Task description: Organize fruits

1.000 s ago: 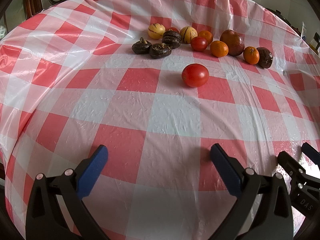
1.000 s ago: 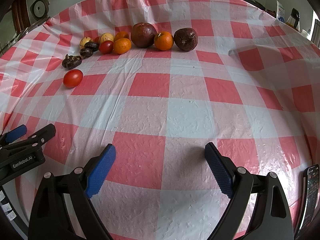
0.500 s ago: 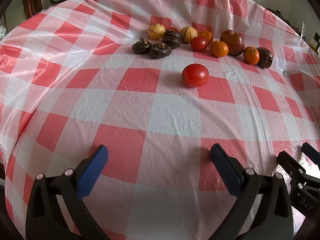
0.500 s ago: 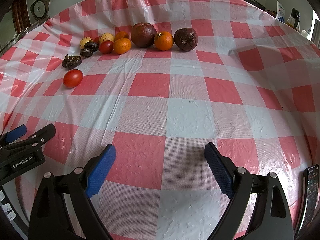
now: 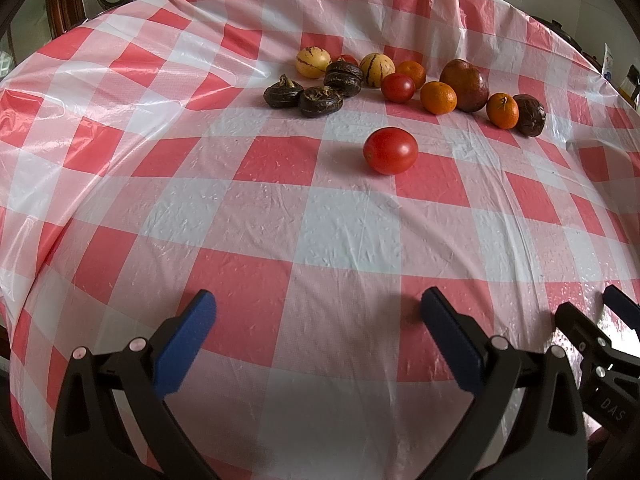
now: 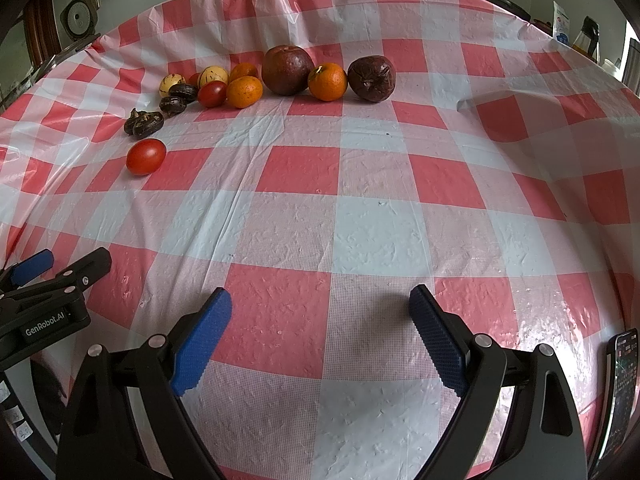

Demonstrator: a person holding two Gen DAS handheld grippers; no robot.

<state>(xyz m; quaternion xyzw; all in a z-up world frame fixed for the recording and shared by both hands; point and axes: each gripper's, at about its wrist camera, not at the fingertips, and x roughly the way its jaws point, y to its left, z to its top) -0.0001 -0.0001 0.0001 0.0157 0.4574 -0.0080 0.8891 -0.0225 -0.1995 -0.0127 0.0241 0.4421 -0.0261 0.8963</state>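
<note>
Left wrist view: lone tomato lies on the tablecloth straight ahead of the wide-open, empty left gripper, nearer it than the open right gripper.

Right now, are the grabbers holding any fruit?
No, nothing is held. The left gripper and right gripper are both open over the tablecloth, far from the lone tomato and the other fruit.
</note>
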